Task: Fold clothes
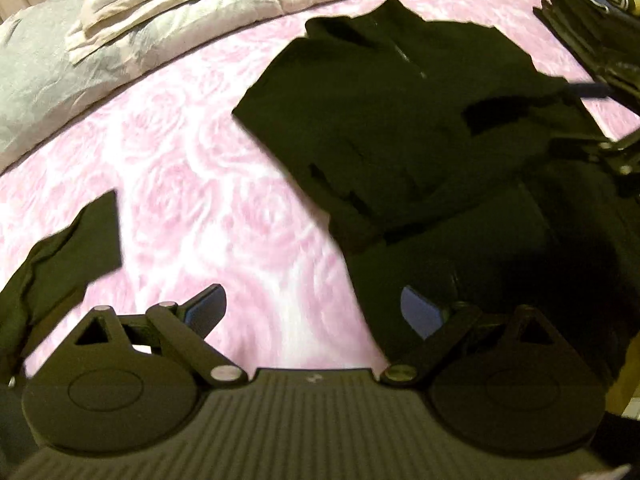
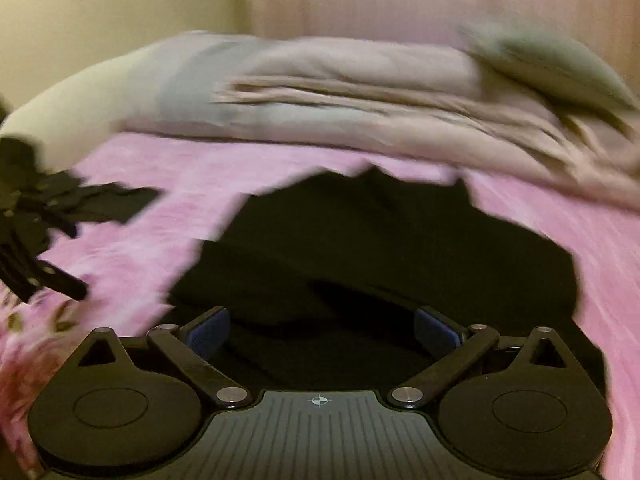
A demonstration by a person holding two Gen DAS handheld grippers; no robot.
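Left wrist view: left gripper [image 1: 316, 312] spread wide, empty, over pink sheet [image 1: 180, 168].
Right gripper [image 2: 322, 330]: fingers apart above black garment [image 2: 400, 240].

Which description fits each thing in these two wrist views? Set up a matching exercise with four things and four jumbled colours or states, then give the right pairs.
Things:
1. bed sheet
2. garment
3. folded bedding
4. left gripper

Descriptions:
A. black, spread out on the bed
B. jaws open, holding nothing
C. pink with a rose pattern
D. beige and grey, stacked at the far edge of the bed

Pairs: 1-C, 2-A, 3-D, 4-B
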